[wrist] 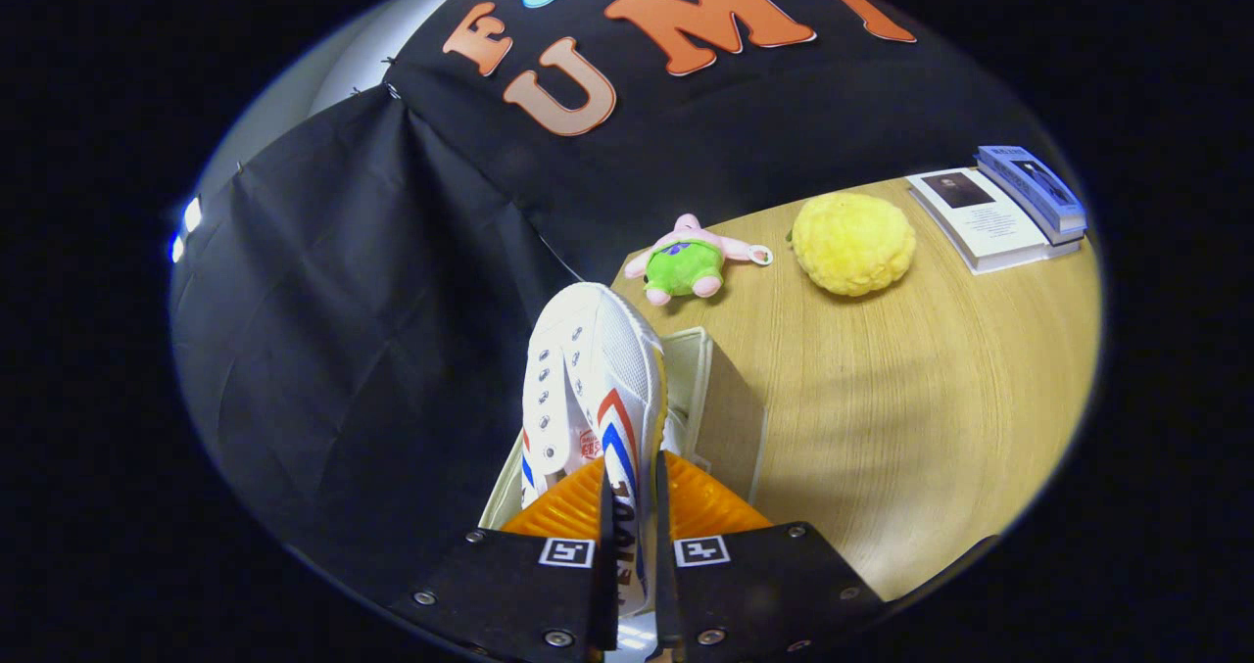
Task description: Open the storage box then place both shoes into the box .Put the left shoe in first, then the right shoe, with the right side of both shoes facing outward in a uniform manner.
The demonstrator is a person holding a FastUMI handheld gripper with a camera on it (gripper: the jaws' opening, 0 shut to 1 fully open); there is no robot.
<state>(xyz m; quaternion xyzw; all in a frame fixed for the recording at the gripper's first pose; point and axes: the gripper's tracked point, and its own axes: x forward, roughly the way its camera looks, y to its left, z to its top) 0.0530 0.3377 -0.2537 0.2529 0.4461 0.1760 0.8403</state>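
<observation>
My gripper [635,536], orange ribbed fingers [558,508] nearly closed, clamps the side wall of a white shoe [588,389] with red and blue stripes; both pads press on it. The shoe points away from me, toe raised, eyelets showing to one side. Just beneath and ahead of it stands the cream storage box [720,399], open, on the wooden table [882,428]. Beyond the box lie a pink-and-green plush toy [689,260] and a yellow fluffy ball [852,243]; farthest off, stacked books [1009,208].
</observation>
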